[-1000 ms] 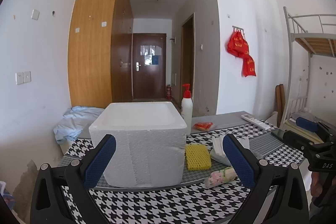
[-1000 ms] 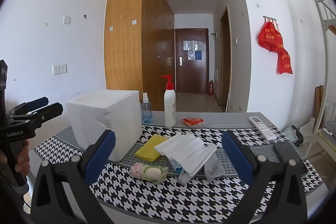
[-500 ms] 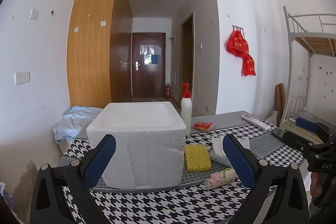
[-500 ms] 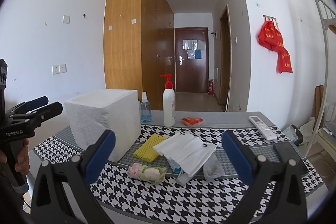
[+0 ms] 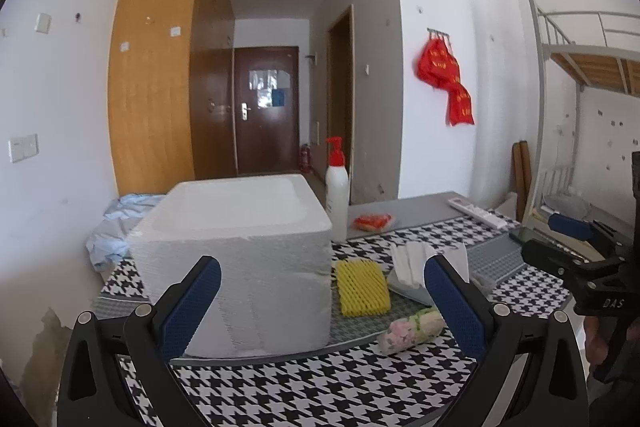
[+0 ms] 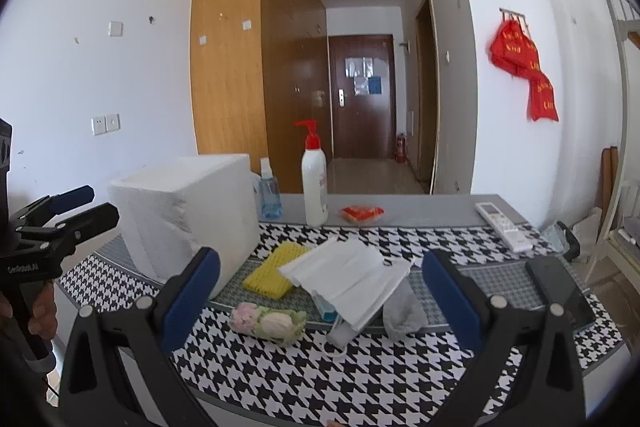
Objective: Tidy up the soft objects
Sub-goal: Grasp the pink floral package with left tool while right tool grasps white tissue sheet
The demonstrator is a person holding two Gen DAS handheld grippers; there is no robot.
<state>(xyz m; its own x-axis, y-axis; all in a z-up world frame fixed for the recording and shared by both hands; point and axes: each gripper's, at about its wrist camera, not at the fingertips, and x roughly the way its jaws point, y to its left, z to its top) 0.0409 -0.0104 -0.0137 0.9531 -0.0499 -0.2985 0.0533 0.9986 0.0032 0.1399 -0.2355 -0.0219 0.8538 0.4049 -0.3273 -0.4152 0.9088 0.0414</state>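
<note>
Blue-padded left gripper (image 5: pixel 322 297) spread wide above the near table edge, gripping nothing, touching nothing. Same for the right gripper (image 6: pixel 320 297): blue pads far apart, empty, hovering short of the soft things.

Outward from the left gripper, at 12 o'clock: one white foam box (image 5: pixel 236 251), open-topped, standing on the houndstooth cloth (image 5: pixel 312 391). At 1 o'clock, just beside the box: one yellow mesh sponge (image 5: pixel 362 289), flat, ribbed in a net pattern. At 3 o'clock: one rolled floral cloth (image 5: pixel 412 331), pink and green, lying on its side.

Outward from the right gripper, counted: one floral roll at 10 o'clock, close in; one yellow sponge beyond it at 11 o'clock; one stack of white face masks (image 6: pixel 346 277) at 12 o'clock, pleated, propped over a small blue-and-white pack and tilted down toward the camera, one ear loop trailing on the cloth; one crumpled grey cloth (image 6: pixel 402 311) at 1 o'clock, touching the masks.

Farther back: two bottles, one white pump bottle (image 6: pixel 314 183) with a red head and one small clear blue bottle (image 6: pixel 269 197), both upright; one orange packet (image 6: pixel 362 213); one white remote (image 6: pixel 502 227) at 2 o'clock; one dark phone (image 6: pixel 560 289) at 3 o'clock.
</note>
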